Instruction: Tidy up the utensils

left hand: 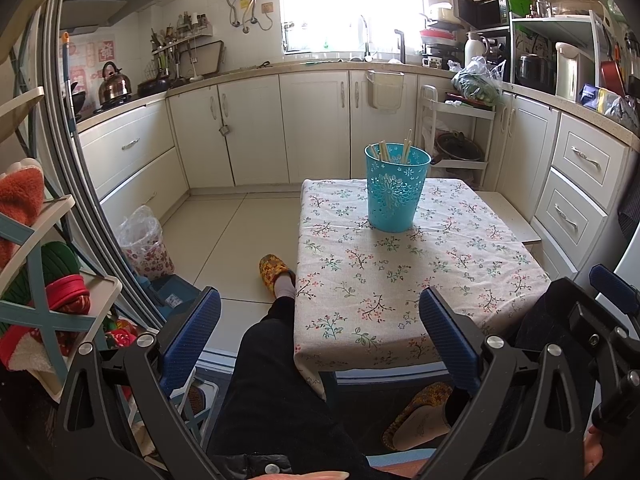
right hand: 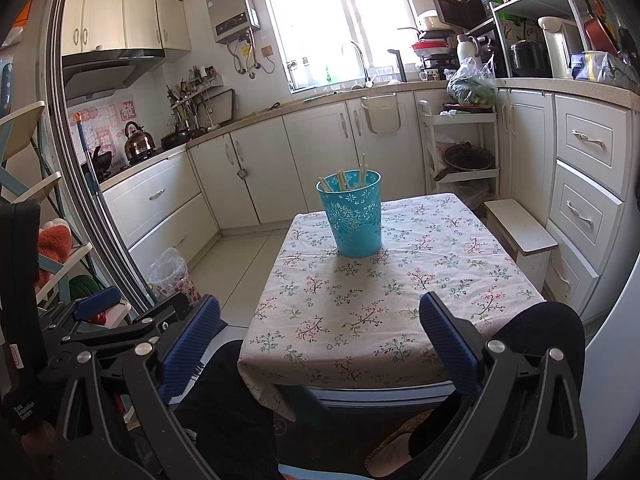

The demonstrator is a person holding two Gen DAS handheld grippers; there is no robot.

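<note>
Two handheld grippers, each with blue ribbed finger pads, fill the bottom of their own fisheye views of a small kitchen. The left gripper [left hand: 320,320] has its jaws spread wide apart with nothing between them, held low over the near edge of a small table and the person's dark-trousered leg [left hand: 276,376]. The right gripper [right hand: 320,324] is likewise spread wide and empty, also held back at the near edge of the table.

At the centre of both views stands a turquoise perforated plastic bucket [left hand: 396,188], upright on the far half of the table, well apart from both grippers. Several pale chopsticks [left hand: 384,151] stand inside it, their tips poking above the rim and leaning against the wall.

The table is covered by a cream floral tablecloth [left hand: 400,280] whose near edge hangs down toward the person's knees. A yellow patterned slipper [left hand: 274,270] shows on the tiled floor left of the table in the left view.

Behind the table, white cabinets [right hand: 316,156] run along the back and right sides of the frame under a bright window [right hand: 340,20], with a steel kettle [right hand: 138,142] on the stove at middle left.
</note>
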